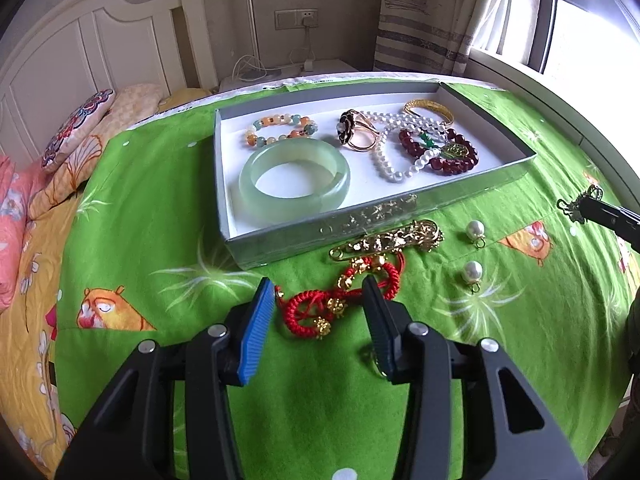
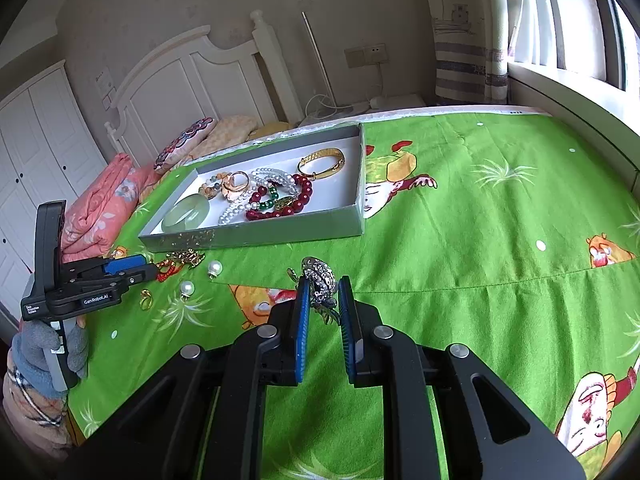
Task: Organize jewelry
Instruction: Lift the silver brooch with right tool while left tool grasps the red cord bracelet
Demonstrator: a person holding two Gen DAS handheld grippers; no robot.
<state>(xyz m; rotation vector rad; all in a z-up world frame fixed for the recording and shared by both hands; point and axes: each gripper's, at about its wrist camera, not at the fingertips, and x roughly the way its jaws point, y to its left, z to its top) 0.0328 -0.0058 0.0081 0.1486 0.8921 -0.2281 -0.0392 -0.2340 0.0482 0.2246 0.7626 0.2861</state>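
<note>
My left gripper [image 1: 320, 286] points down at the green cloth with its jaws apart; a red knotted cord bracelet [image 1: 340, 300] with gold beads lies between the fingers. No pad clearly presses on it. A gold brooch pin [image 1: 392, 240] and two pearl earrings [image 1: 475, 230] lie just beyond it. The grey tray [image 1: 280, 236] behind holds a jade bangle [image 1: 294, 180], a pearl necklace [image 1: 392, 152], a dark red bead bracelet [image 1: 440, 152] and a gold bangle [image 1: 430, 110]. My right gripper [image 2: 324, 280] is shut on a sparkling rhinestone brooch [image 2: 318, 276], held above the cloth.
A gold ring [image 2: 146, 298] lies on the cloth near the left gripper [image 2: 148, 268], held by a gloved hand [image 2: 48, 352]. Pillows and a folded pink quilt [image 2: 100, 212] sit left of the tray. A windowsill [image 2: 560, 96] borders the bed at the right.
</note>
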